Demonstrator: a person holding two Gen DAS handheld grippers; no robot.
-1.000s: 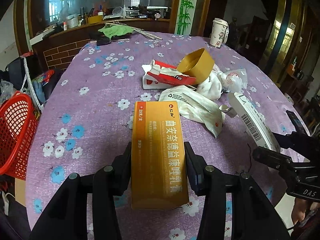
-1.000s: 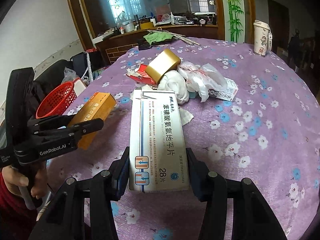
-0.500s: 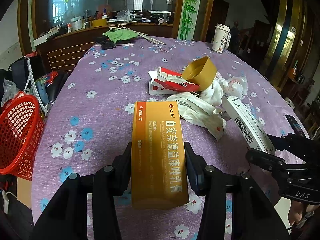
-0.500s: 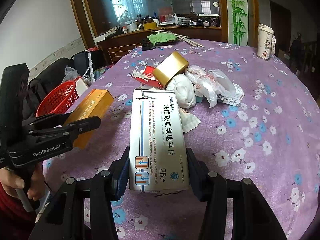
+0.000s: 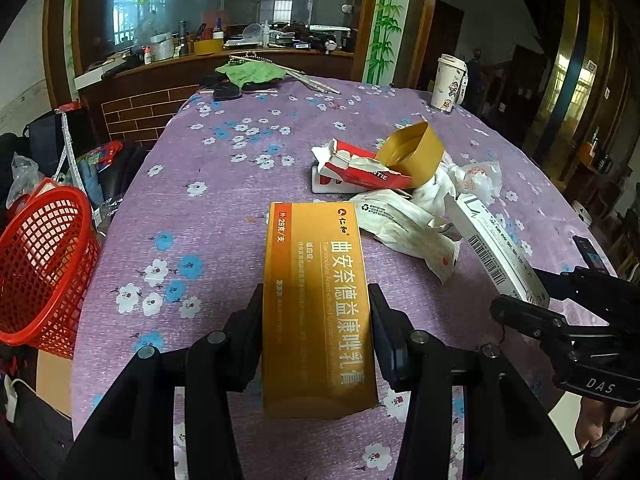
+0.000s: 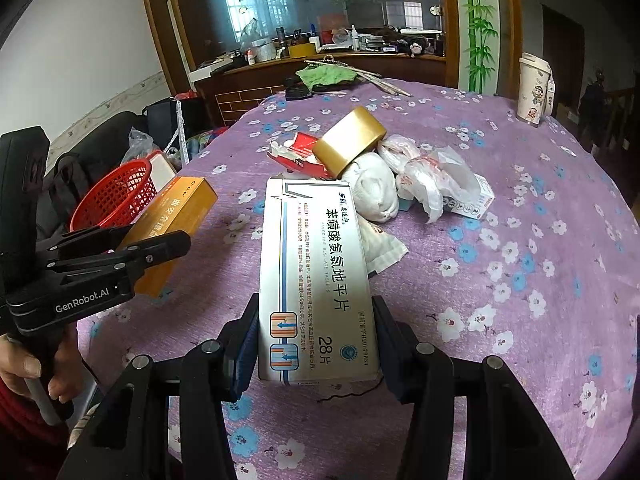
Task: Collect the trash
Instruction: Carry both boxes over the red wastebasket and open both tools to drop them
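Note:
My left gripper [image 5: 316, 296] is shut on a long orange medicine box [image 5: 316, 248], held just above the purple flowered table [image 5: 224, 200]. My right gripper [image 6: 316, 304] is shut on a long white tablet box [image 6: 312, 248]. Each wrist view shows the other gripper: the left gripper [image 6: 160, 240] with the orange box [image 6: 180, 204], and the right gripper [image 5: 520, 312] with the white box [image 5: 488, 240]. Beyond them lies a trash pile: a torn red-and-white carton [image 5: 360, 170], a gold cardboard band [image 5: 412, 156], white crumpled bags [image 5: 400, 224] and a clear plastic bag [image 6: 440, 176].
A red mesh basket [image 5: 40, 272] stands off the table's left edge, low beside it. A paper cup [image 5: 448, 84] stands at the far right of the table, and a green cloth [image 5: 252, 72] at the far end. A small white box [image 6: 472, 204] lies by the plastic bag. A hand [image 6: 24, 364] grips the left gripper's handle.
Both grippers keep their hold on the boxes. The views drift only slightly and nothing on the table has moved.

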